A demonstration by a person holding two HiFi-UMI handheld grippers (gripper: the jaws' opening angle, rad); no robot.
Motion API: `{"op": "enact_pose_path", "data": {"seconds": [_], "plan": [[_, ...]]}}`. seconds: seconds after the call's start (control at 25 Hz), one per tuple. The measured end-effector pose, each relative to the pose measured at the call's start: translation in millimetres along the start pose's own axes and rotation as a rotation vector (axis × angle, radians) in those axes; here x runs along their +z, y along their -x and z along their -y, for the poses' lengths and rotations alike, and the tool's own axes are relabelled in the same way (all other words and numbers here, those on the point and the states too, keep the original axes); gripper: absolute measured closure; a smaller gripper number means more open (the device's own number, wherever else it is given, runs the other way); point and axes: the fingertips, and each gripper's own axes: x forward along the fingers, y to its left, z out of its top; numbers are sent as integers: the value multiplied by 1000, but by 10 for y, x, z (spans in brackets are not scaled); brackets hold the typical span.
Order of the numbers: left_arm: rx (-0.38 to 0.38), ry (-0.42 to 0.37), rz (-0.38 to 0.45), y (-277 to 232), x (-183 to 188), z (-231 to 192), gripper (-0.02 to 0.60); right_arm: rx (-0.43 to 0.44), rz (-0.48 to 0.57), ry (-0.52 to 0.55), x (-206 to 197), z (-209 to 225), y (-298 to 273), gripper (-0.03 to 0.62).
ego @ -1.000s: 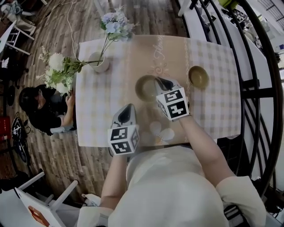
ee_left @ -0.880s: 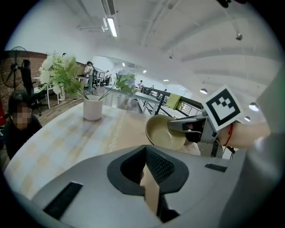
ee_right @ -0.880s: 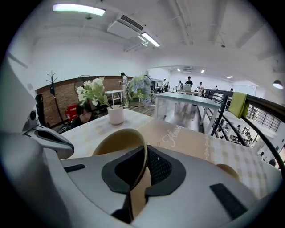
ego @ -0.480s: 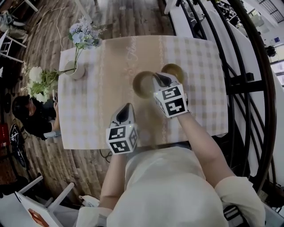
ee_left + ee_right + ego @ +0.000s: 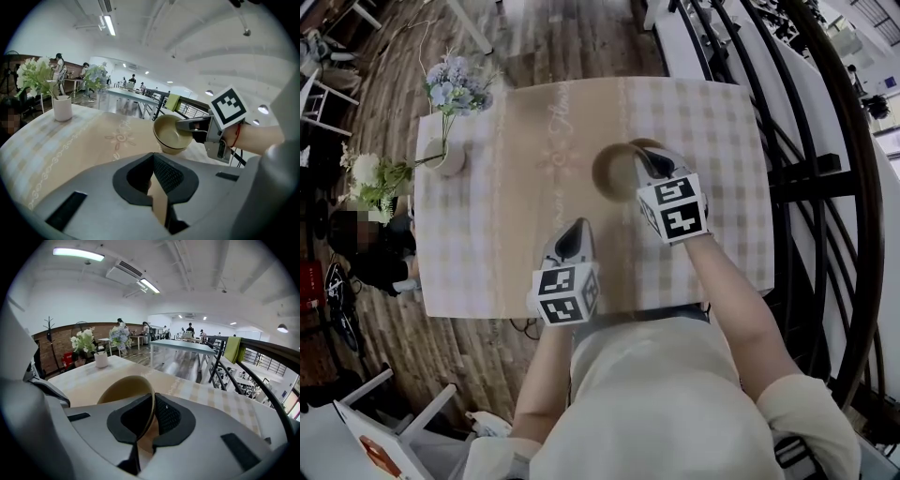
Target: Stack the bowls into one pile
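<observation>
An olive-tan bowl [image 5: 615, 172] hangs just above the checked tablecloth [image 5: 516, 234], its rim clamped between the jaws of my right gripper [image 5: 645, 161]. In the right gripper view the rim of that bowl [image 5: 123, 389] runs down between the two dark pads. A second bowl [image 5: 648, 144] of the same colour sits on the cloth under and just behind it, mostly hidden. The left gripper view shows the held bowl [image 5: 170, 134] with the right gripper [image 5: 187, 125] on its rim. My left gripper [image 5: 571, 234] hovers near the table's front edge, shut and holding nothing.
A white vase of flowers [image 5: 445, 156] stands at the table's far left corner. A seated person [image 5: 370, 246] is beside the left edge. Black railing [image 5: 825, 187] runs along the right side. A white chair [image 5: 384, 422] stands on the wooden floor near me.
The right gripper has carried its bowl to the right. The two bowls were a hand's width apart; now the held one overlaps the second. The left gripper has barely moved.
</observation>
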Motion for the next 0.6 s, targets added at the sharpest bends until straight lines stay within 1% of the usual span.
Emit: {"op": "enact_pose_path", "data": {"seconds": [0.36, 0.6], "plan": [[20, 0, -6, -192, -33, 288, 580, 14, 14, -2, -11, 343, -16, 579], [44, 9, -6, -272, -70, 408, 580, 33, -3, -4, -115, 476, -98, 579]]}}
